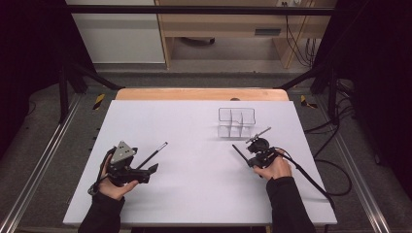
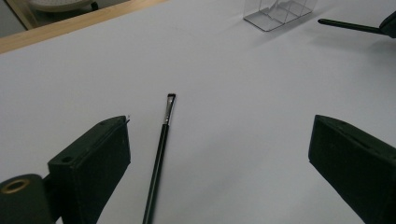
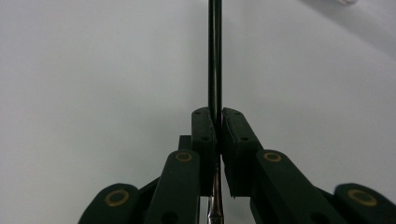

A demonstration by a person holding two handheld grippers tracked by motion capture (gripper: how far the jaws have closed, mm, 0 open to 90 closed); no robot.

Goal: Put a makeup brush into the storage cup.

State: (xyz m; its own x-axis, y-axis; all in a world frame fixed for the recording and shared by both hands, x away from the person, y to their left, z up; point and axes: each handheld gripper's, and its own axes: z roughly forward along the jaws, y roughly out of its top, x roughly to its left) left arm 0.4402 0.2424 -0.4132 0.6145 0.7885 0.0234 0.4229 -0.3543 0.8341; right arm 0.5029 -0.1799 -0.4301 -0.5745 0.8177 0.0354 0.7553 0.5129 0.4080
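Note:
A thin black makeup brush lies on the white table sheet just ahead of my left gripper. In the left gripper view the brush rests flat between the wide-open jaws of that gripper, nearer the left one, touching neither. My right gripper is shut on a second black brush, whose handle sticks out toward the upper left. The right gripper view shows that gripper with its pads pressed on the handle, a silver ferrule showing below them. The same handle appears in the left gripper view.
A clear plastic organiser with several compartments stands at the back right of the sheet, just beyond the right gripper; its base also shows from the left. A thin grey rod lies by the right gripper. Wooden table edge behind.

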